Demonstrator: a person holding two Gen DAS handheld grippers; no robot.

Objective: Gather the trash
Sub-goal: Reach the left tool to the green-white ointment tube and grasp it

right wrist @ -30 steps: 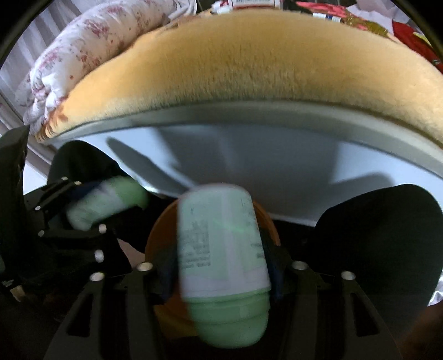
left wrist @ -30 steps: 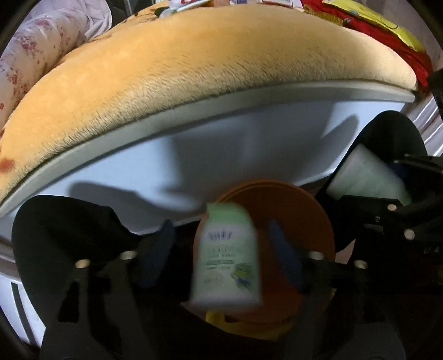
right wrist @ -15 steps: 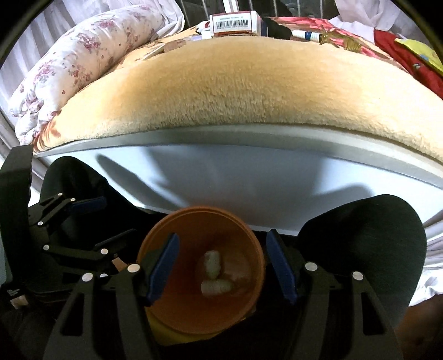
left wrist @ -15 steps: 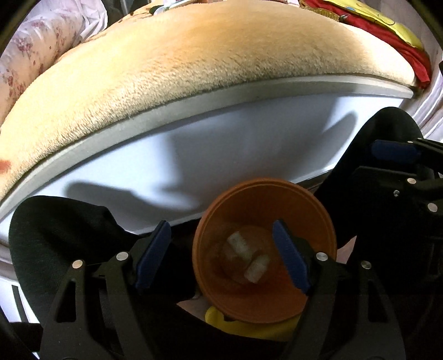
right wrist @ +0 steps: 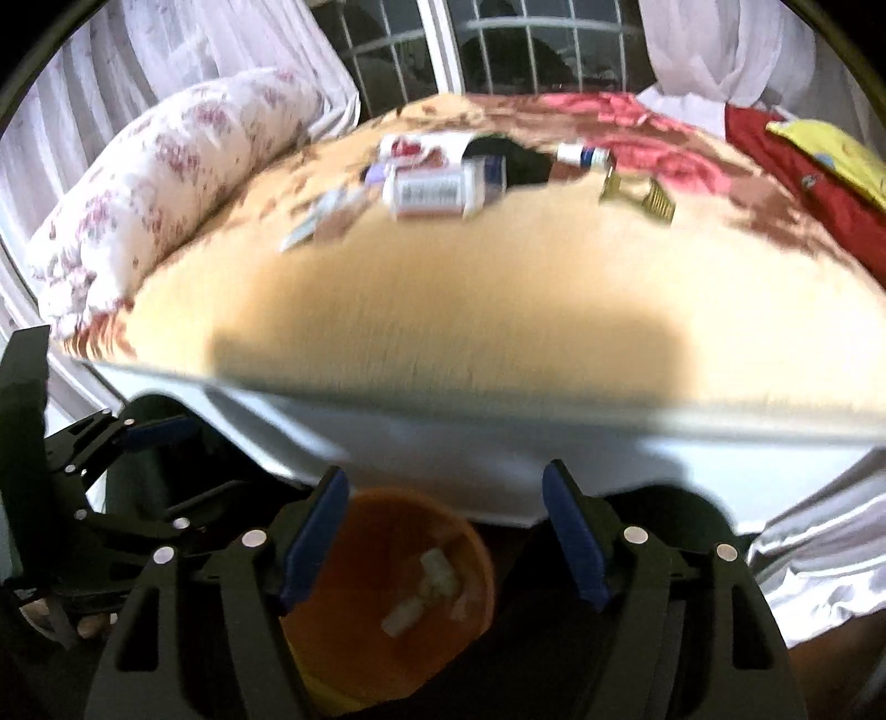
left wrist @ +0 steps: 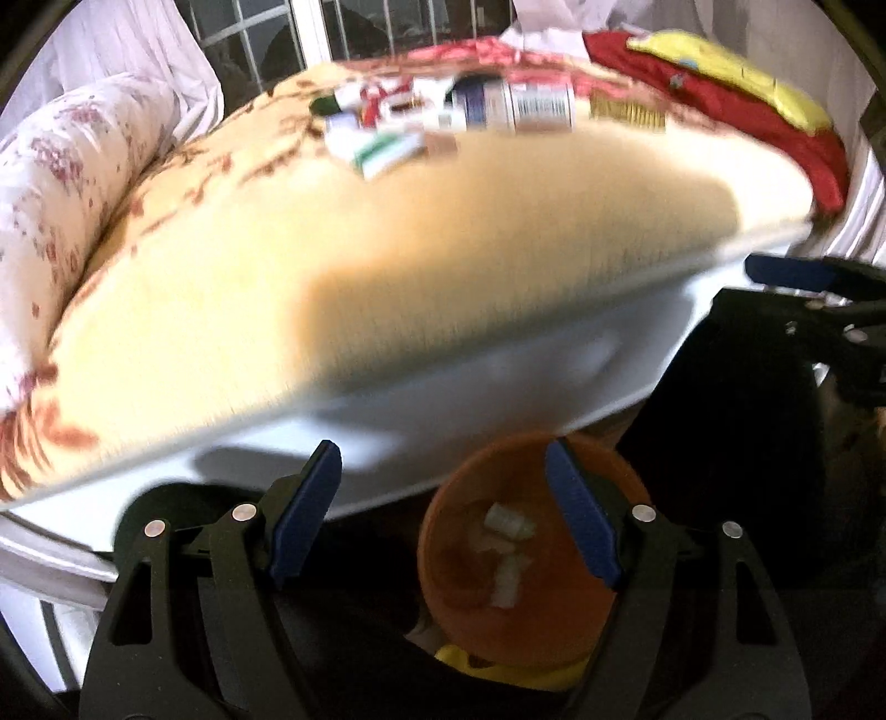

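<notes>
An orange bin (left wrist: 531, 559) stands on the floor below the bed edge, with small pale bottles (left wrist: 506, 526) at its bottom; it also shows in the right wrist view (right wrist: 387, 598). My left gripper (left wrist: 443, 498) is open and empty above the bin's left rim. My right gripper (right wrist: 446, 520) is open and empty above the bin's right rim. More trash lies far back on the bed: a large white bottle (left wrist: 515, 105) (right wrist: 437, 191), small boxes (left wrist: 382, 147) and a gold wrapper (right wrist: 639, 196).
The bed has a yellow plush blanket (left wrist: 387, 266) over a white side panel (right wrist: 498, 459). A floral pillow (right wrist: 166, 166) lies at the left. Red and yellow cloth (left wrist: 747, 94) lies at the right. A window (right wrist: 498, 44) is behind.
Both grippers let go of their green-and-white bottles, which fell into the orange bin. Both grippers have since risen and tilted up, so the bed top and its trash came into view.
</notes>
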